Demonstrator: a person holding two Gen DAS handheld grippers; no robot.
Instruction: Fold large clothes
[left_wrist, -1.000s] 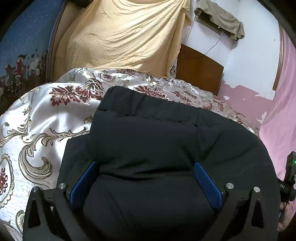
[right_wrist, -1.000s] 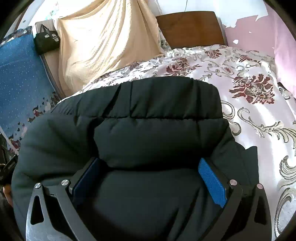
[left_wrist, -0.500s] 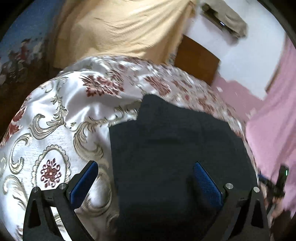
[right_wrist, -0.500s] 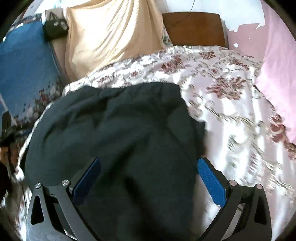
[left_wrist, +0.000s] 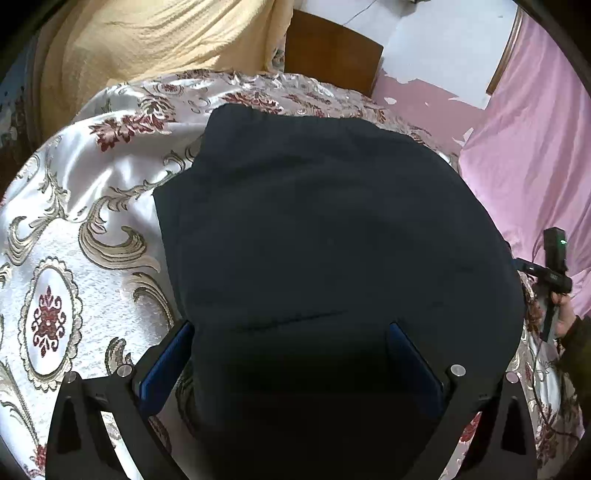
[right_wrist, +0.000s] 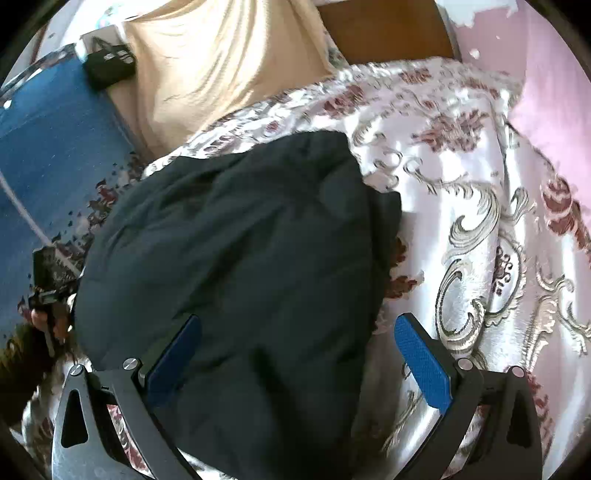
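Nearest the left wrist camera, the left hand-held gripper (left_wrist: 288, 365) is seen with its blue pads (left_wrist: 164, 369) spread wide, the dark padded jacket (left_wrist: 332, 240) lying between and beyond them with nothing pinched. In the right wrist view, the right hand-held gripper (right_wrist: 295, 354) is likewise spread apart, its left pad (right_wrist: 173, 358) set over the jacket (right_wrist: 240, 277) and its right pad (right_wrist: 424, 365) over the bedspread (right_wrist: 480, 258), and no cloth is gripped. The jacket is laid as a bulky dark heap on the bed, resting on a shiny white bedspread (left_wrist: 74, 240) patterned with gold scrolls and dark red flowers. At the jacket's right edge in the left wrist view, the other device (left_wrist: 554, 266) is seen held in a hand, and pink fabric (left_wrist: 535, 147) is seen beyond it. Farther back, a yellow cloth (left_wrist: 166, 40) is draped behind the bed, beside a brown wooden headboard (left_wrist: 328, 51). In the right wrist view, a blue fabric (right_wrist: 48, 155) is seen to the far left, with a small black bag (right_wrist: 109, 66) above it, next to the yellow cloth (right_wrist: 229, 62)
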